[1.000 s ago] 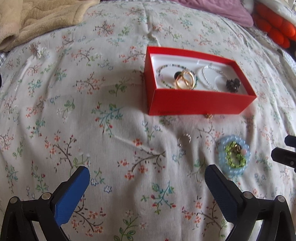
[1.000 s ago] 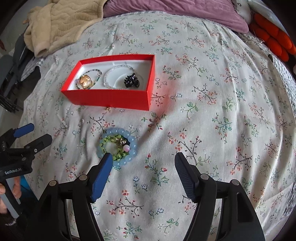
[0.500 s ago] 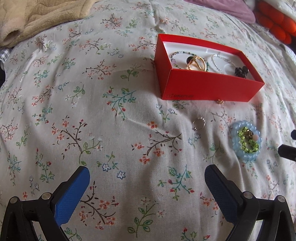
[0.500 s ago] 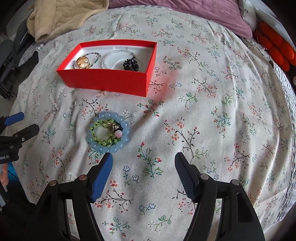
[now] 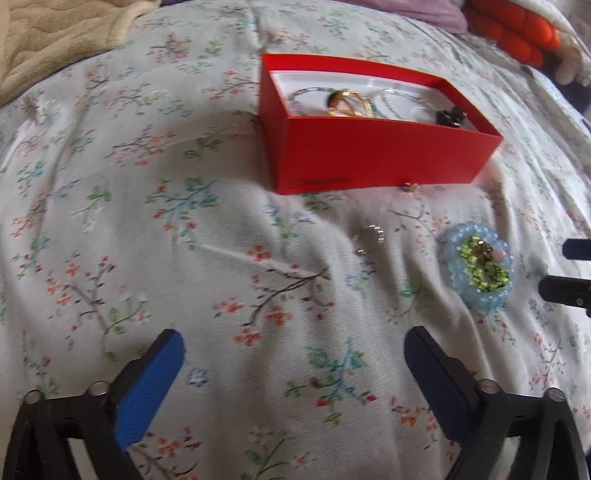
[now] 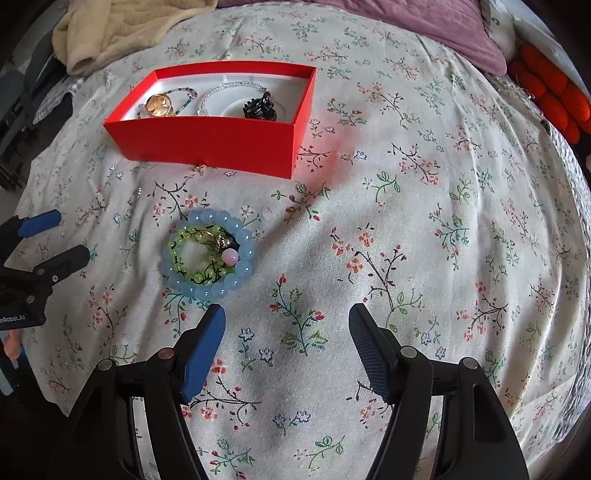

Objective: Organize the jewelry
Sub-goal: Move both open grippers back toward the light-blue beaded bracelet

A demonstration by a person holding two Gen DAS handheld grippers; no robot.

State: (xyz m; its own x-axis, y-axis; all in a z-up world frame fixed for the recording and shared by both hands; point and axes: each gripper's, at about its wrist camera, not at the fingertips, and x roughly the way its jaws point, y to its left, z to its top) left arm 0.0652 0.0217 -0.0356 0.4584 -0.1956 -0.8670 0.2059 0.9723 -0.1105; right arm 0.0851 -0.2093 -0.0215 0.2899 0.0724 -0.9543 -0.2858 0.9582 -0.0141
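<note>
A red box (image 5: 373, 158) (image 6: 207, 142) sits on the floral bedspread and holds beaded bracelets, a gold ring and a black clip. In front of it lie a blue bead bracelet (image 6: 207, 258) (image 5: 478, 266) with a green bracelet and charm inside, a silver ring (image 5: 368, 239) (image 6: 135, 195) and a small gold piece (image 5: 410, 187) (image 6: 201, 168). My left gripper (image 5: 293, 354) is open and empty, low over the bedspread short of the ring. My right gripper (image 6: 286, 328) is open and empty, just below right of the blue bracelet.
A beige blanket (image 6: 122, 29) and a purple pillow (image 6: 424, 26) lie at the far side. Orange cushions (image 6: 546, 92) are at the far right. The bed edge drops off on the left of the right wrist view.
Both grippers have moved lower and nearer to the bedspread and the jewelry. The box and the loose pieces have not moved.
</note>
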